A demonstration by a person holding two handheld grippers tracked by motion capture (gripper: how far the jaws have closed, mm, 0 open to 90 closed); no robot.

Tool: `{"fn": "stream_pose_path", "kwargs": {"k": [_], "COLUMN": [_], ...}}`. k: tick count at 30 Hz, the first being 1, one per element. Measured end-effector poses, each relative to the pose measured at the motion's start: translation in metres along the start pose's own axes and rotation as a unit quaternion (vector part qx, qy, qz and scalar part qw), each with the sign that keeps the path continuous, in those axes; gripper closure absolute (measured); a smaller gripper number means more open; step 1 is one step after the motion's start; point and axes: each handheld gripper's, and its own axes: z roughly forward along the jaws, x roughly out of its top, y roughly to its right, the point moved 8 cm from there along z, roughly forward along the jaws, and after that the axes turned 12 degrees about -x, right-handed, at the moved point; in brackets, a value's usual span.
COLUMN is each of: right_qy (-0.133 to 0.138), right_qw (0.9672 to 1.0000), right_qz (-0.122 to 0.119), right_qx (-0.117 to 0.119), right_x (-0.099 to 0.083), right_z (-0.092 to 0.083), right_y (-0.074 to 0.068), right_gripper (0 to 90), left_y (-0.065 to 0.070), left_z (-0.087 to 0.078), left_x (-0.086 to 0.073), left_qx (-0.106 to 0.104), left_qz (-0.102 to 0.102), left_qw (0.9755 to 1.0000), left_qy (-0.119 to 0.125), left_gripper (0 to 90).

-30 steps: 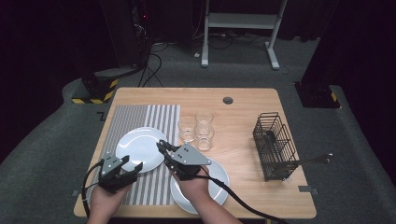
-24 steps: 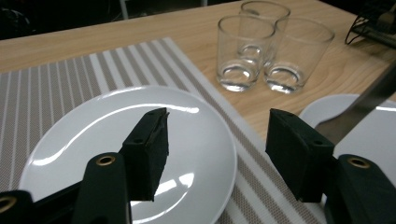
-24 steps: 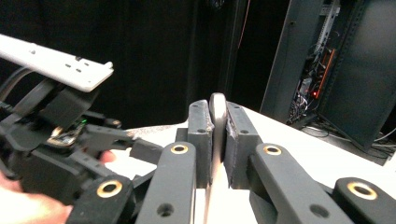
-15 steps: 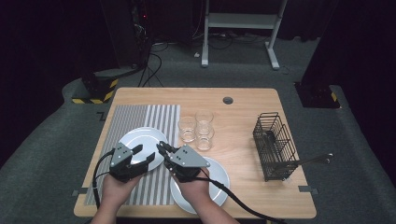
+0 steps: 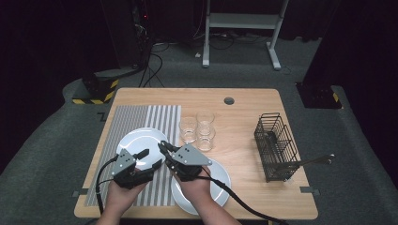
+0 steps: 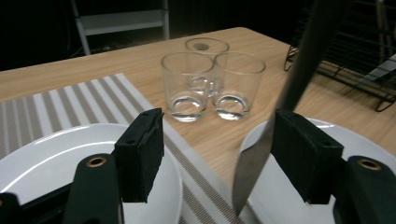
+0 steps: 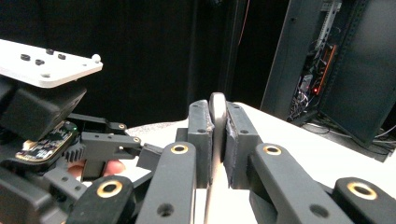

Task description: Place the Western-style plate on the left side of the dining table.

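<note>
Right now the right claw (image 7: 214, 135) is pinching a table knife (image 6: 280, 107), a slim silver piece with a rounded blade tip, which is standing tilted just beside the striped placemat (image 5: 141, 123), between the two white plates (image 5: 141, 140). The left claw (image 6: 224, 154) is spreading wide around the blade, its jaws having just been opening, and its pads are pressing on nothing. Three clear glasses (image 6: 205, 79) are standing just off the placemat's edge on the wooden table (image 5: 244, 108); grey carpet and dark equipment racks are surrounding it.
</note>
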Motion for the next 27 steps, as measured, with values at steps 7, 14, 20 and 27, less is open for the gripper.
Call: {"fn": "stream_pose_path", "kwargs": {"k": [7,14,20,27], "right_qy": [-0.001,-0.001,-0.001,0.0], "right_qw": [1.0,1.0,1.0,1.0], "right_qz": [-0.003,0.001,-0.002,-0.004], "right_qx": [0.005,0.004,0.006,0.006], "right_x": [0.001,0.001,0.001,0.001], "right_z": [0.003,0.004,0.003,0.003], "right_y": [-0.002,-0.002,-0.005,-0.006], "right_gripper": [82.5,82.6,82.5,82.5], "left_y": [0.011,0.016,0.018,0.022], "left_z": [0.012,0.024,0.026,0.027], "left_x": [-0.004,-0.008,-0.009,-0.01], "left_qx": [-0.02,-0.019,-0.02,-0.013], "left_qz": [0.005,0.018,0.025,0.049], "left_qw": [0.9998,0.9996,0.9995,0.9987], "left_qy": [-0.002,-0.004,0.004,0.011], "left_gripper": [36.1,44.3,55.6,71.2]}}
